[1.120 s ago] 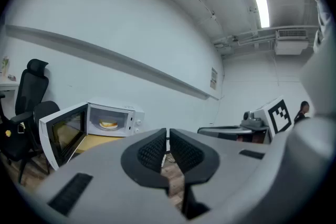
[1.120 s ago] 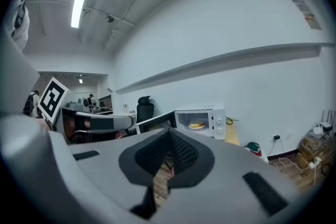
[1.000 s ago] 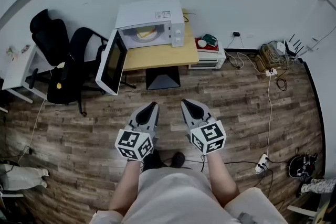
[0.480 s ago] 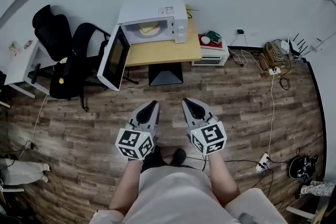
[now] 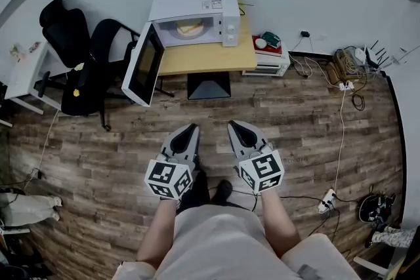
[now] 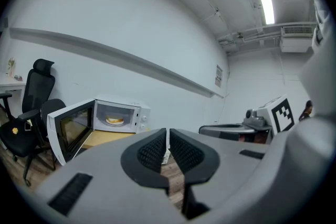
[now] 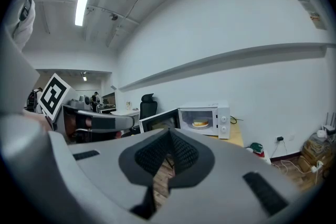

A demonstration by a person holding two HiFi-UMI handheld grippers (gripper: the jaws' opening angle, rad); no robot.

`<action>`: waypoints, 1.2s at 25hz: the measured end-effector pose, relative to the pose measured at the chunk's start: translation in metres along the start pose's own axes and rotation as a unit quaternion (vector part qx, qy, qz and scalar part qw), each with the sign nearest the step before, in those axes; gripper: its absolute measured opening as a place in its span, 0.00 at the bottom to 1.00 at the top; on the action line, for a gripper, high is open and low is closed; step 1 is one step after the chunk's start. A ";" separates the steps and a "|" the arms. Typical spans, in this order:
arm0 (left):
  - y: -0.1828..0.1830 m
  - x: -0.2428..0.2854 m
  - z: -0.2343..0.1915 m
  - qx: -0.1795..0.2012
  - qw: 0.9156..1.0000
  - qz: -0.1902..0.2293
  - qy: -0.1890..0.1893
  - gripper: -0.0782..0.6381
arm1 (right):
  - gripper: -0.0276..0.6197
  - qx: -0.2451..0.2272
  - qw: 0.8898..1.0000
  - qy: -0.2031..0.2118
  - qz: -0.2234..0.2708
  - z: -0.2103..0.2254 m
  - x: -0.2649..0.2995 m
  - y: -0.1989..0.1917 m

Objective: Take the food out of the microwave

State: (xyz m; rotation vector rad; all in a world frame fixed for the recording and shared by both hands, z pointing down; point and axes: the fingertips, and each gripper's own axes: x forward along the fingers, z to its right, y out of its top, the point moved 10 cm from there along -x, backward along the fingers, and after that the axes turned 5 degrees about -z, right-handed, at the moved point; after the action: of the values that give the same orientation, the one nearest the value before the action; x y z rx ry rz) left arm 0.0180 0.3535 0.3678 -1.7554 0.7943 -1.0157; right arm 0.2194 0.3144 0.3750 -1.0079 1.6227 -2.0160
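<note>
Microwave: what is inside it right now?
Its door hangs open; the microwave holds yellowish food mid-cavity. In the head view, the top panel covers the cavity's back.

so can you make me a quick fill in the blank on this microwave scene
1. The door of the microwave stands ____.
2. The food sits ____ the microwave.
3. The left gripper and the right gripper are both shut and hold ____.
4. The microwave rests on a ____ table.

Missing words: open; inside; nothing; wooden
</note>
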 end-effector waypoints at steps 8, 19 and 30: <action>0.012 0.021 -0.029 -0.005 1.000 0.005 0.000 0.14 | 0.04 -0.011 1.000 0.001 -0.012 0.008 0.031 0.012; 0.040 0.064 -0.085 0.007 1.000 0.003 -0.010 0.17 | 0.12 -0.012 1.000 0.005 -0.011 0.033 0.097 0.042; 0.068 0.110 -0.152 0.010 1.000 -0.004 -0.016 0.22 | 0.16 -0.012 1.000 -0.005 -0.019 0.055 0.169 0.069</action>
State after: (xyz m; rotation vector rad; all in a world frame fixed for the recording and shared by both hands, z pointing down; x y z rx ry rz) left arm -0.0729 0.1765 0.3717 -1.7553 0.7554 -0.9939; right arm 0.1331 0.1445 0.3653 -1.0625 1.6377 -2.0184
